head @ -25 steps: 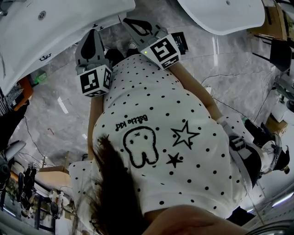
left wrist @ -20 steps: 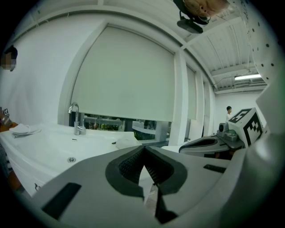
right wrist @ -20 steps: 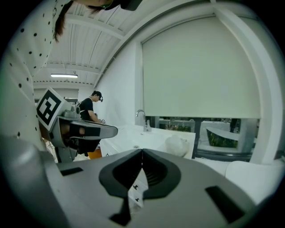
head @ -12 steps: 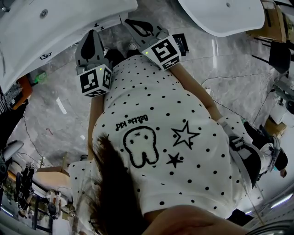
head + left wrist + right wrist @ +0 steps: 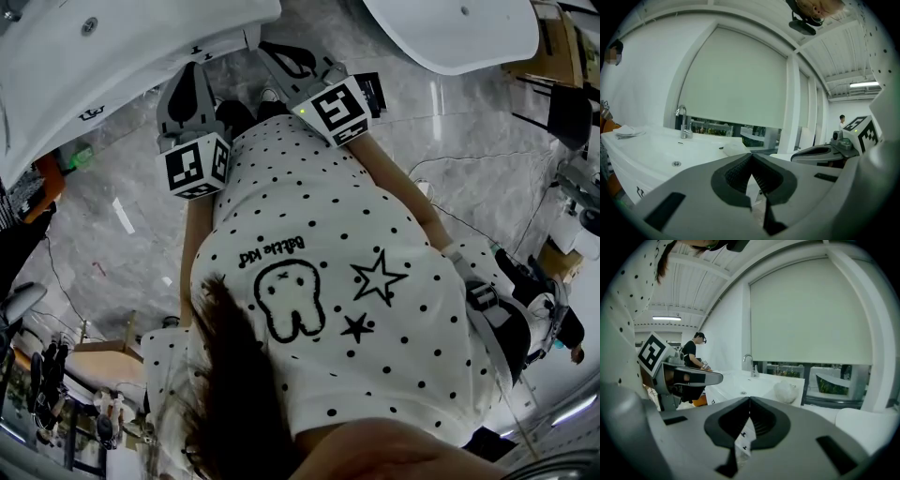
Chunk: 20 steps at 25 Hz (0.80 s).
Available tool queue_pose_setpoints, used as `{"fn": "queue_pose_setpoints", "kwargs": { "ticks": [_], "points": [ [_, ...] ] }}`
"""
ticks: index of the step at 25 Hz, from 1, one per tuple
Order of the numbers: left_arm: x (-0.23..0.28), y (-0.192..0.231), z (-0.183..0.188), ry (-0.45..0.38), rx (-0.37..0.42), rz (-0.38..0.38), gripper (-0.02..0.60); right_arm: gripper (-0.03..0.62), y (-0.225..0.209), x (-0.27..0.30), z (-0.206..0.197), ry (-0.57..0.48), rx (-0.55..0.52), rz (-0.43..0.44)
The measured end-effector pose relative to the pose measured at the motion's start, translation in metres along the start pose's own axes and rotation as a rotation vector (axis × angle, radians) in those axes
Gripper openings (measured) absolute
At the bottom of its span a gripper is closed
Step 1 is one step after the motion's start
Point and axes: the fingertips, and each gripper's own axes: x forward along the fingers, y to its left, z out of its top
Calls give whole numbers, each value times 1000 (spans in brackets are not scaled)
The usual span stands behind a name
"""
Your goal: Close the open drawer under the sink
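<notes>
Gripper views: left gripper [image 5: 752, 158], right gripper [image 5: 750, 401] closed, empty.

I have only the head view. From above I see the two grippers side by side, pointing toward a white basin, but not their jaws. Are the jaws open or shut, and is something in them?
Observer: Both are shut and empty. The left gripper and the right gripper each have their jaws together, with nothing between them.
Operator: Thank you. Does any gripper view show the drawer I must close?
Observer: No, no drawer appears in either gripper view. Both look over the top of the basin, where a faucet stands at its far edge.
</notes>
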Motion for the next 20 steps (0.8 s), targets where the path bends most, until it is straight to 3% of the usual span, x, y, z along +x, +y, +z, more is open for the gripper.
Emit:
{"fn": "queue_pose_setpoints", "kwargs": {
  "ticks": [20],
  "points": [
    [-14,5,2,-7,-4,9,5,14,14,0,4,4,-15,11]
  ]
}}
